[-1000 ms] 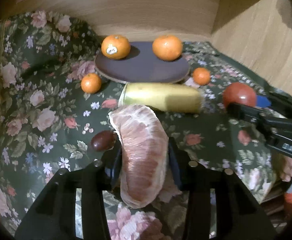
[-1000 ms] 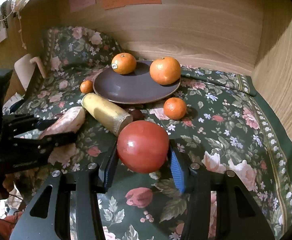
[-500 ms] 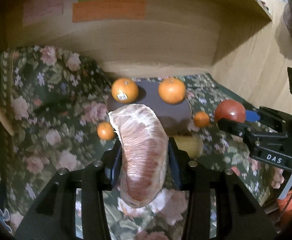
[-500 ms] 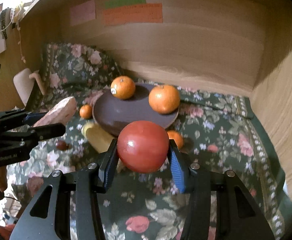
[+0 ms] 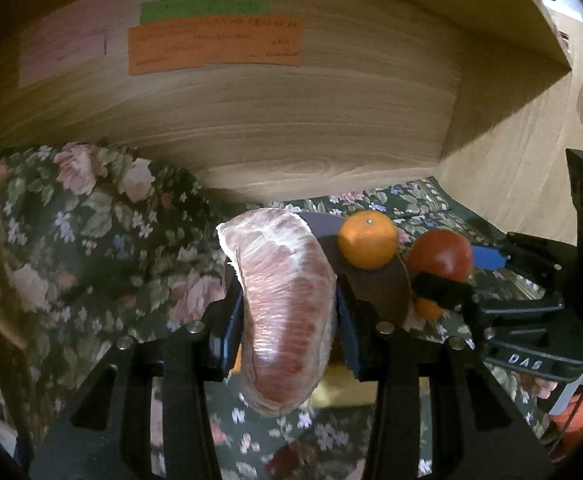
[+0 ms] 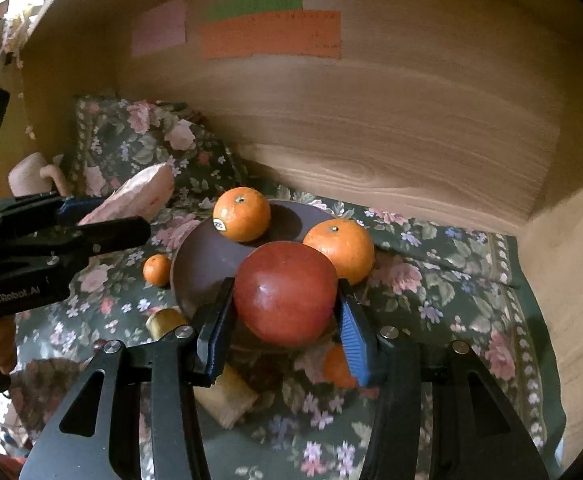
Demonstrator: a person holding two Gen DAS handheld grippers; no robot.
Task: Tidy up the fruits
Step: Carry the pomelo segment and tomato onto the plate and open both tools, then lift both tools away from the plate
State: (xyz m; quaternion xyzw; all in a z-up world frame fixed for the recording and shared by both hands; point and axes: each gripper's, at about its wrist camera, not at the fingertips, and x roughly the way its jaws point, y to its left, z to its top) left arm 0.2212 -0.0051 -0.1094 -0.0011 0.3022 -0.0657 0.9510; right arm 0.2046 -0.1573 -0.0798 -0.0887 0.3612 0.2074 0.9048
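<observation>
1. the left gripper (image 5: pixel 287 304) is clamped on a peeled pomelo segment (image 5: pixel 287 300), its pads pressing the long sides so the curved piece stands up out of the jaws; that side grip seems chosen to keep the soft flesh from slipping or tearing.
2. in the right view the same segment (image 6: pixel 135 196) hangs at 10 o'clock, above the floral cloth (image 6: pixel 443 280) and left of the plate (image 6: pixel 199 272), not yet over it.
3. a small orange (image 6: pixel 157 270) lies on the cloth just beside the plate's 9 o'clock edge, loose and likely awaiting sorting.
4. a yellow, banana-like fruit (image 6: pixel 167 320) lies on the cloth at 7 o'clock of the plate, partly hidden by the right gripper.
5. the dark plate holds two oranges: a stickered one (image 6: pixel 241 214) at 12 o'clock and a second (image 6: pixel 339 248) at 2 o'clock, which suggests it is the gathering spot.
6. the right gripper (image 6: pixel 285 312) grips a red apple (image 6: pixel 285 294) at its widest part, held over the plate's near rim, probably for setting down in the bare middle.
7. another small orange (image 6: pixel 337 366) sits on the cloth under the right gripper, at 5 o'clock of the plate.
</observation>
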